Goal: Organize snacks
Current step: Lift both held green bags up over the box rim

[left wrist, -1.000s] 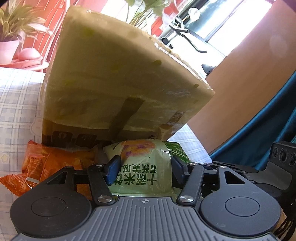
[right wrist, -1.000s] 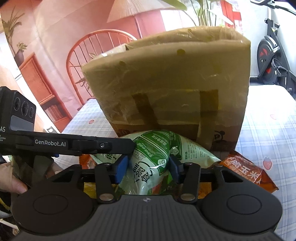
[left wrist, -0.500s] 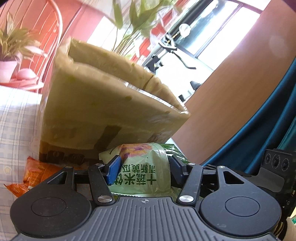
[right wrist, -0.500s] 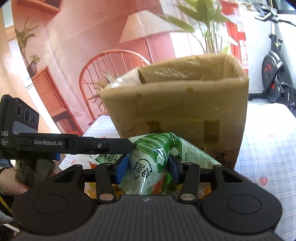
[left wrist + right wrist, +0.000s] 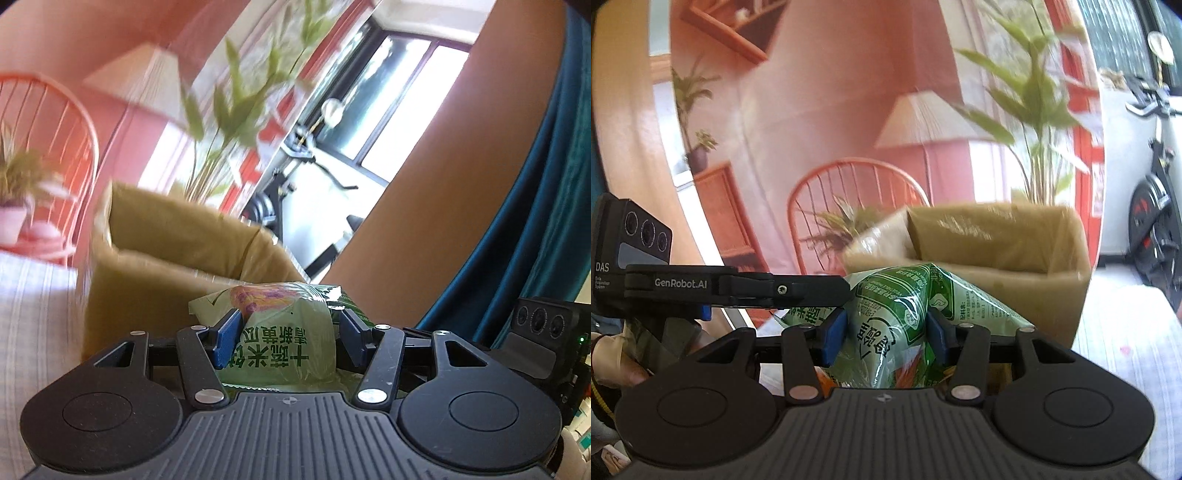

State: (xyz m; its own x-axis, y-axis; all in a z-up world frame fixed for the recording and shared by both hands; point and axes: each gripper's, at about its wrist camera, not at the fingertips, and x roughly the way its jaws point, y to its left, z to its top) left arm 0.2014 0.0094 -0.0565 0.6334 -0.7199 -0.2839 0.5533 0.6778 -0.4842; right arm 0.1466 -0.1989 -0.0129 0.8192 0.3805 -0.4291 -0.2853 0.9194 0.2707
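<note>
Surface (image 5: 33, 302): covered by a pale checked cloth, seen blurred in the left wrist view. In the right wrist view the cloth (image 5: 1126, 350) shows faint lines and a small pink mark. An open cardboard box (image 5: 1015, 251) stands upright on it, lined with clear plastic film; the box's base is hidden in both views.

You're in a home living room: a floor lamp (image 5: 925, 122), a spindle-back chair (image 5: 849, 192), potted plants (image 5: 1030, 110), an exercise bike (image 5: 1156, 229) and a checked tabletop (image 5: 33, 314).
</note>
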